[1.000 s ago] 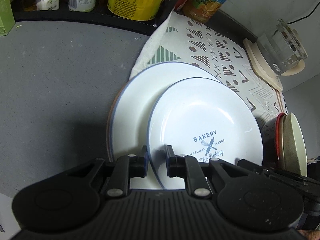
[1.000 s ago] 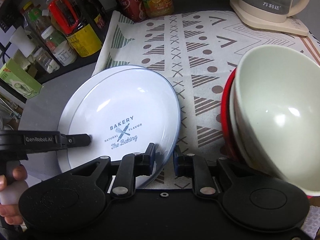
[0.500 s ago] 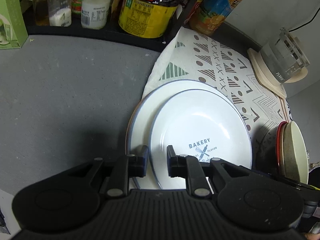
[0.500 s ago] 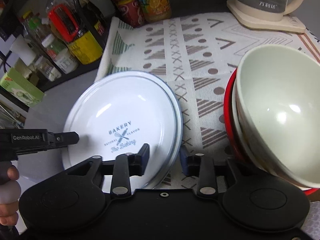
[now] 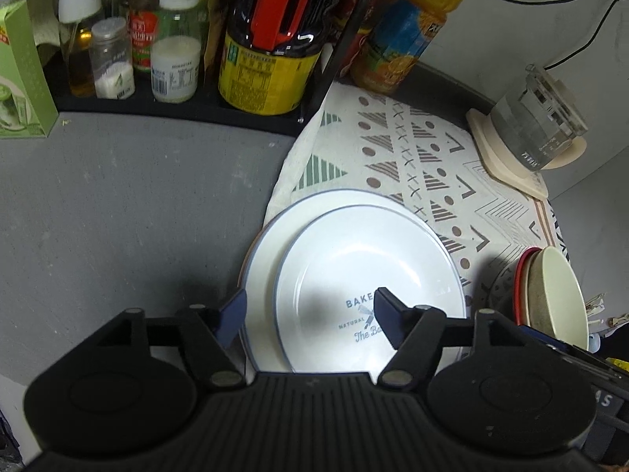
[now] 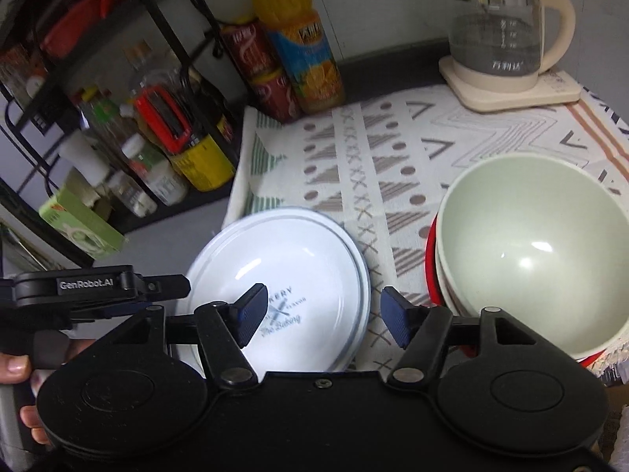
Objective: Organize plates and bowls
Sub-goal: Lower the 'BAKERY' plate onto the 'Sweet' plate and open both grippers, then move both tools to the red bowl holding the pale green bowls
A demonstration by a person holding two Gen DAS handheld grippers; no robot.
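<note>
A white "Bakery" plate (image 5: 365, 259) with a blue rim lies on a larger white plate (image 5: 263, 271), half on the patterned cloth (image 5: 412, 157). My left gripper (image 5: 308, 314) hangs above the stack's near left rim, its jaws opening, nothing pressed between them. In the right wrist view the same Bakery plate (image 6: 283, 259) lies below my right gripper (image 6: 324, 314), whose jaws are also opening and stand clear of the rim. A pale green bowl (image 6: 530, 255) sits nested in a red bowl (image 6: 430, 259) to the right; the pale green bowl (image 5: 558, 295) also shows in the left wrist view.
A black rack with bottles and jars (image 5: 177, 47) lines the back. An orange juice bottle (image 6: 302, 59) and red cans (image 6: 259, 70) stand beside it. A glass kettle (image 6: 499, 35) sits at the cloth's far right. Grey counter (image 5: 118, 204) spreads left. A person's hand (image 6: 15, 365) holds the left gripper.
Both grippers let go of the Bakery plate's rim, opened wide and rose. The plate now rests flat on the larger plate.
</note>
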